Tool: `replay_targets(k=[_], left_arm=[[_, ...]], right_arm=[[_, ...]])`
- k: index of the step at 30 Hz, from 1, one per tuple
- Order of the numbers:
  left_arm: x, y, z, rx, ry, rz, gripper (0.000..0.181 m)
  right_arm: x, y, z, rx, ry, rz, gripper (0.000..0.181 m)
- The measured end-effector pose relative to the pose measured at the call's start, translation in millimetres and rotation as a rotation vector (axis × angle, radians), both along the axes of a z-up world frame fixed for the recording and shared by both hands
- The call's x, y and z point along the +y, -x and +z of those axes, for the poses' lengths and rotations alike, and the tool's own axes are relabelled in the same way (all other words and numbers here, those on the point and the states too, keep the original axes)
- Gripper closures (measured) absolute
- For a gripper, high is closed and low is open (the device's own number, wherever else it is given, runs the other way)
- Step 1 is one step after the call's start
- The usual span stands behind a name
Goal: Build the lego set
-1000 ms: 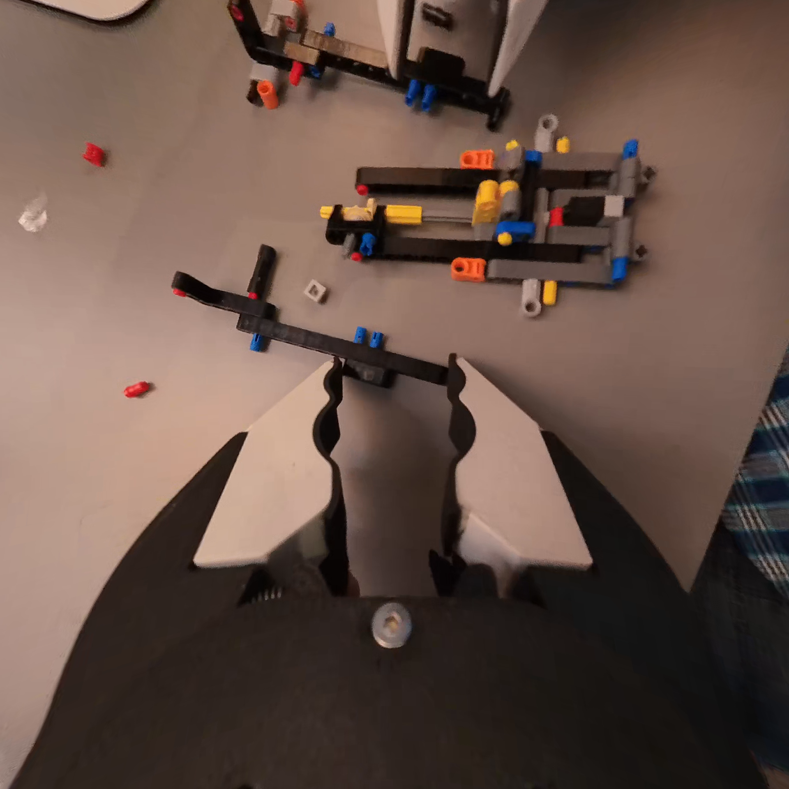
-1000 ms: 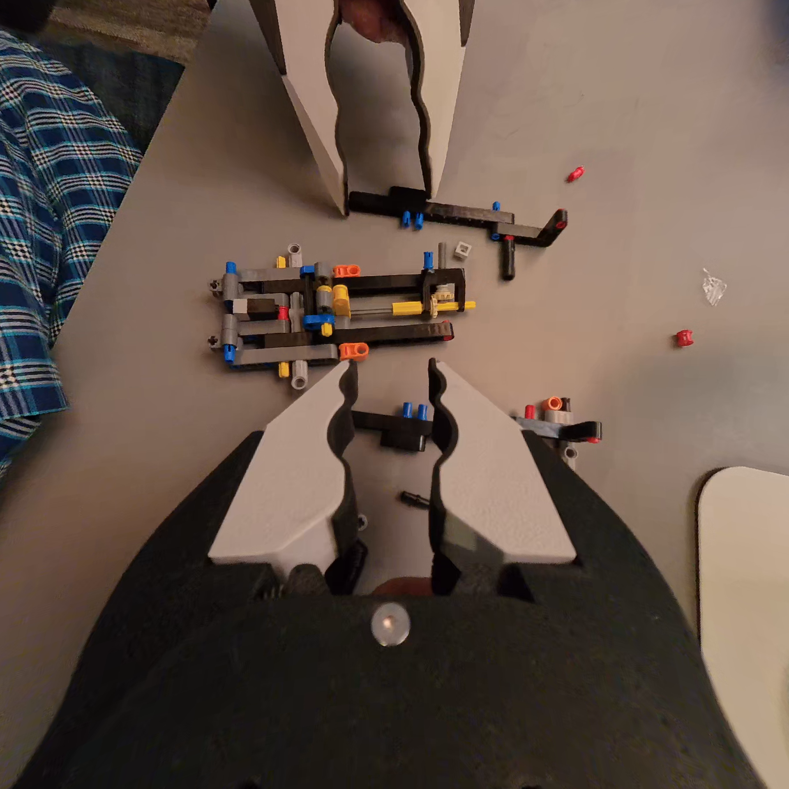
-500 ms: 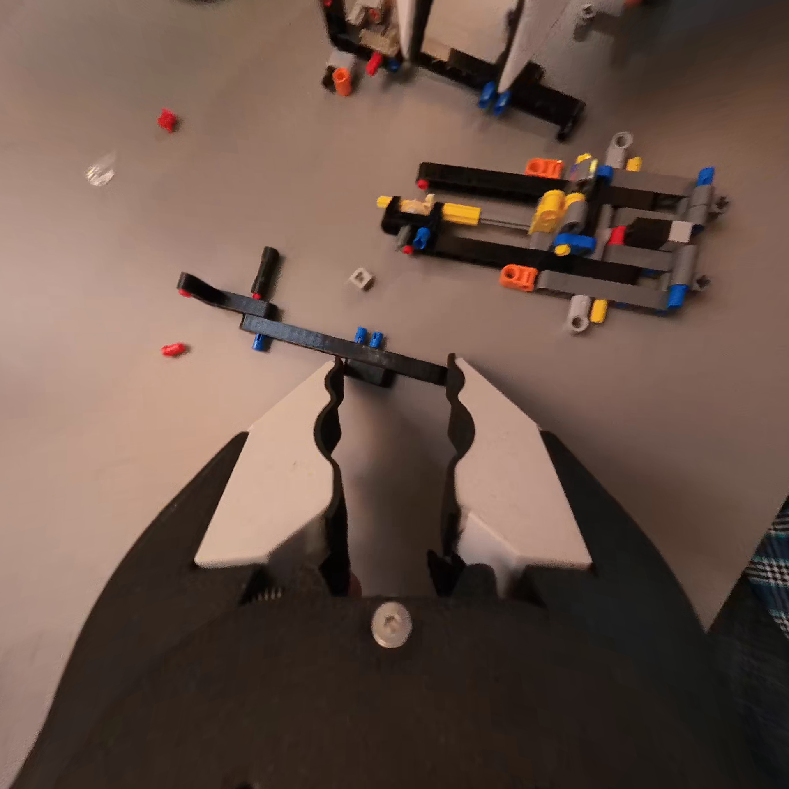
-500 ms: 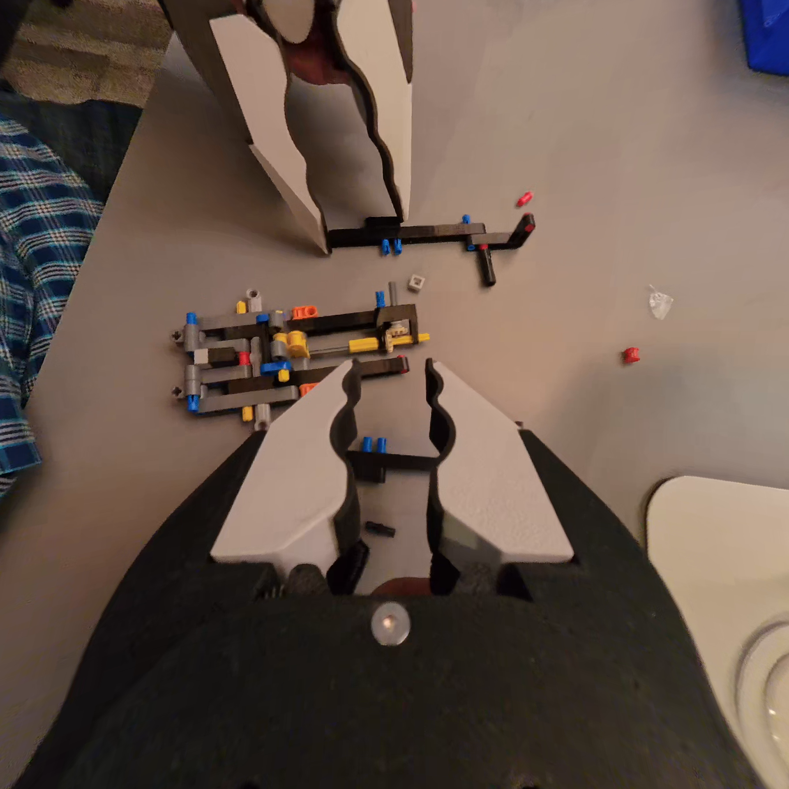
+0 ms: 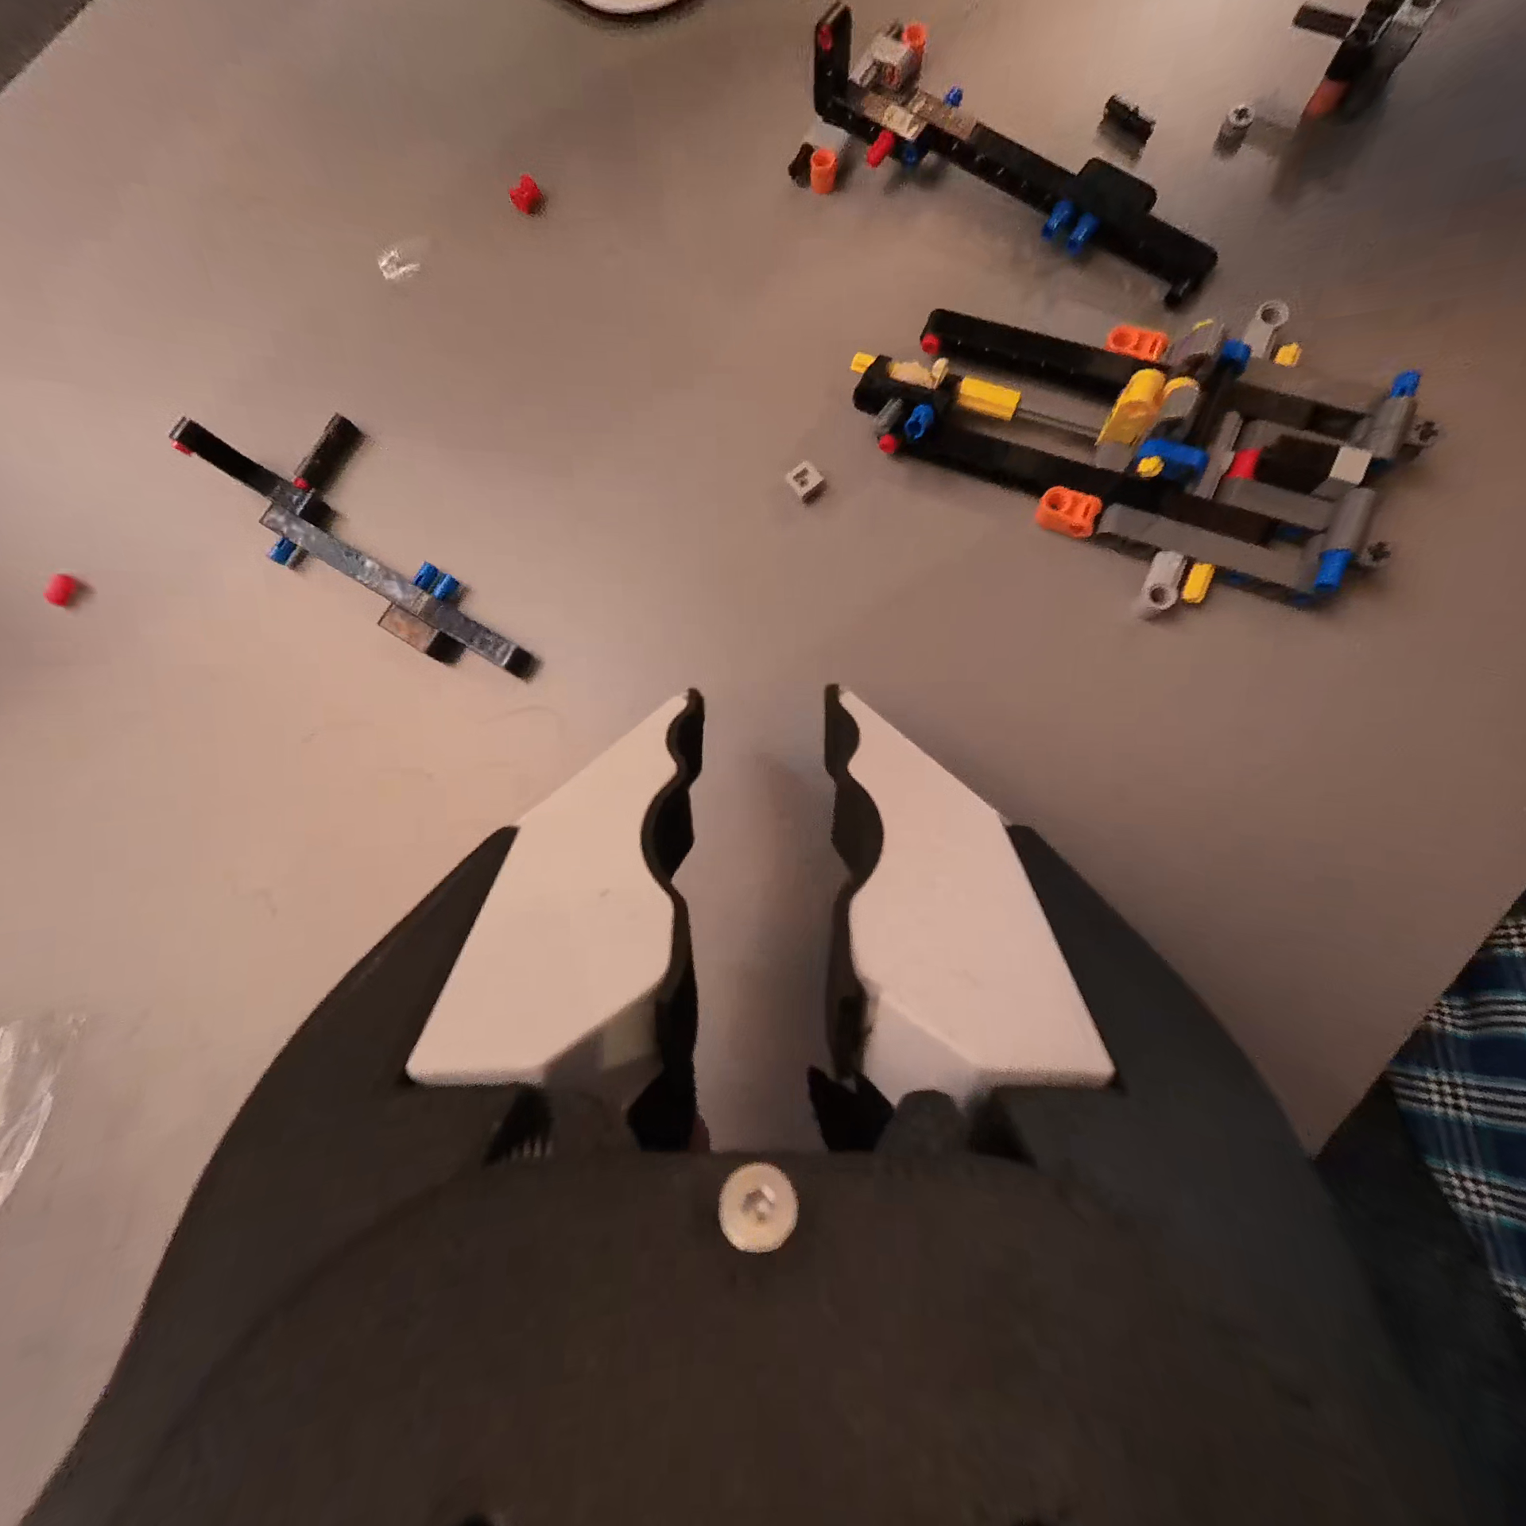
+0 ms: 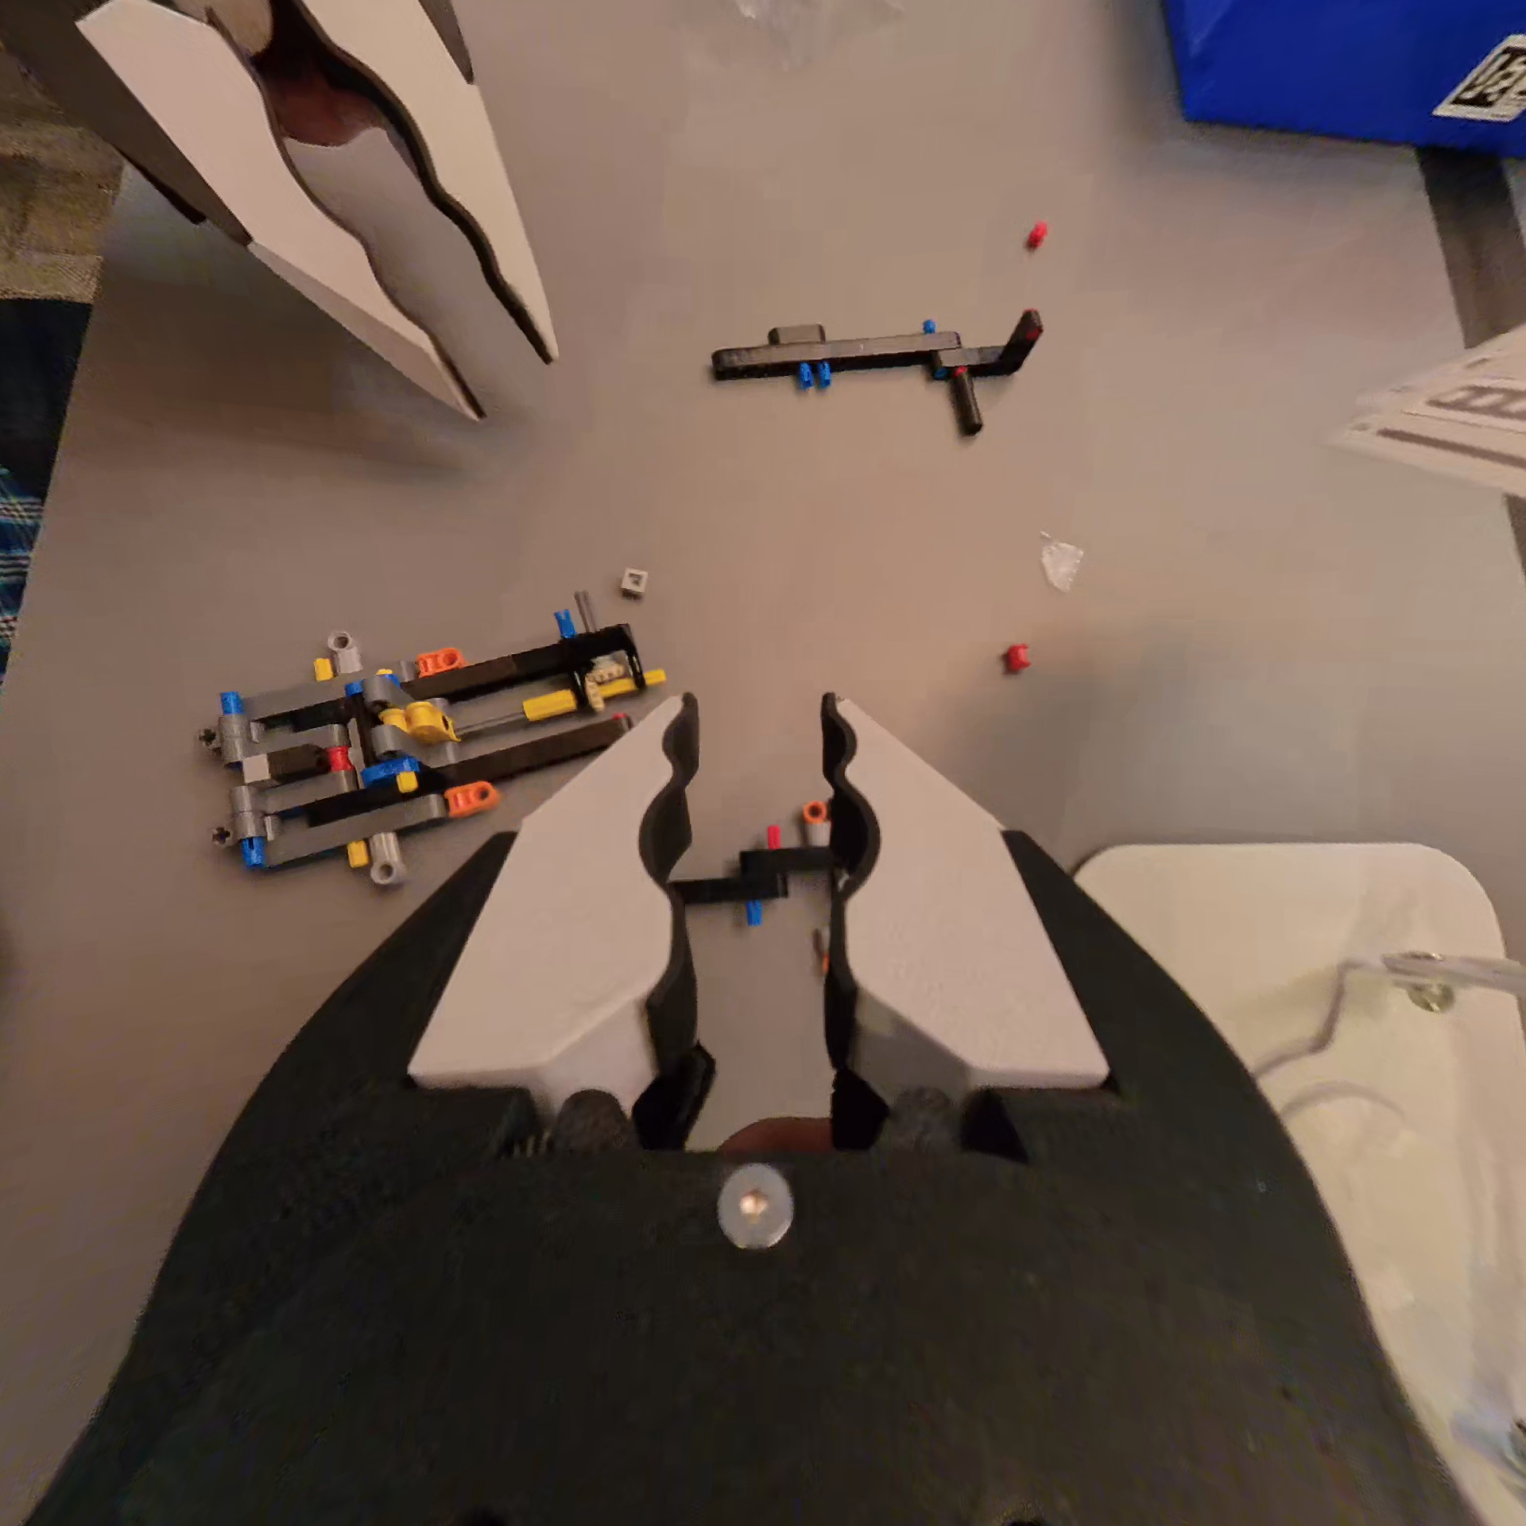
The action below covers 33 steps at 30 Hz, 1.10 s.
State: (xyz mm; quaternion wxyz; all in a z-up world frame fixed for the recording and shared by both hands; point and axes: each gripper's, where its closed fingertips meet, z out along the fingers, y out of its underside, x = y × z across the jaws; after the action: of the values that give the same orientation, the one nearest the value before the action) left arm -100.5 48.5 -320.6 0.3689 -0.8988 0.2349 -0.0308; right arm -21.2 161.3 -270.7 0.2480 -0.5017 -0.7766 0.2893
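My left gripper (image 5: 764,694) is open and empty above bare table; it also shows at the top left of the right wrist view (image 6: 514,386). A long black beam assembly (image 5: 355,545) with blue and red pins lies on the table ahead and to its left, apart from it. It also shows in the right wrist view (image 6: 867,351). The multicoloured chassis (image 5: 1156,446) lies ahead on the right. My right gripper (image 6: 760,702) is open and raised. A second black assembly (image 6: 743,879) shows through its gap, lying on the table (image 5: 991,157).
Loose red pieces (image 5: 524,194) (image 5: 59,590), a small grey piece (image 5: 805,481) and a clear piece (image 5: 398,263) lie on the grey table. A white tray (image 6: 1288,1073), a blue box (image 6: 1338,66) and a paper sheet (image 6: 1453,413) stand at the right. Plaid cloth (image 5: 1478,1073) lies beyond the table edge. The tips of one gripper are about 15 cm away from the tips of the other. My left tips are roughly 7 cm from the small grey piece (image 5: 805,481).
My left gripper let go of its black beam assembly and drew back and right. My right gripper lifted off the second assembly, which now lies on the table.
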Motion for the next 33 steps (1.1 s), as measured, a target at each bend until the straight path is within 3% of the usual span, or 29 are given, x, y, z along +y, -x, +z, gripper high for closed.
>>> replay_targets(k=[6, 11, 15, 20, 25, 33], left_arm=[[24, 46, 17, 0.001, -0.034, 0.074, 0.137], [39, 76, 6, 0.067, 0.000, -0.021, 0.114], [57, 74, 3, 0.057, -0.010, -0.167, 0.116], [62, 72, -21, 0.076, 0.097, -0.295, 0.115], [69, 65, -22, 0.014, 0.083, -0.304, 0.134], [60, 53, -21, 0.011, 0.055, -0.271, 0.134]], right_arm=[[10, -9, 17, 0.036, -0.026, -0.051, 0.154], [11, -22, 10, 0.032, 0.005, -0.078, 0.154], [5, -32, 8, 0.039, 0.046, -0.077, 0.154], [3, -40, 5, 0.040, 0.060, -0.088, 0.154], [1, -43, 1, 0.032, 0.080, -0.087, 0.154], [-32, -22, -16, -0.020, 0.072, 0.042, 0.152]])
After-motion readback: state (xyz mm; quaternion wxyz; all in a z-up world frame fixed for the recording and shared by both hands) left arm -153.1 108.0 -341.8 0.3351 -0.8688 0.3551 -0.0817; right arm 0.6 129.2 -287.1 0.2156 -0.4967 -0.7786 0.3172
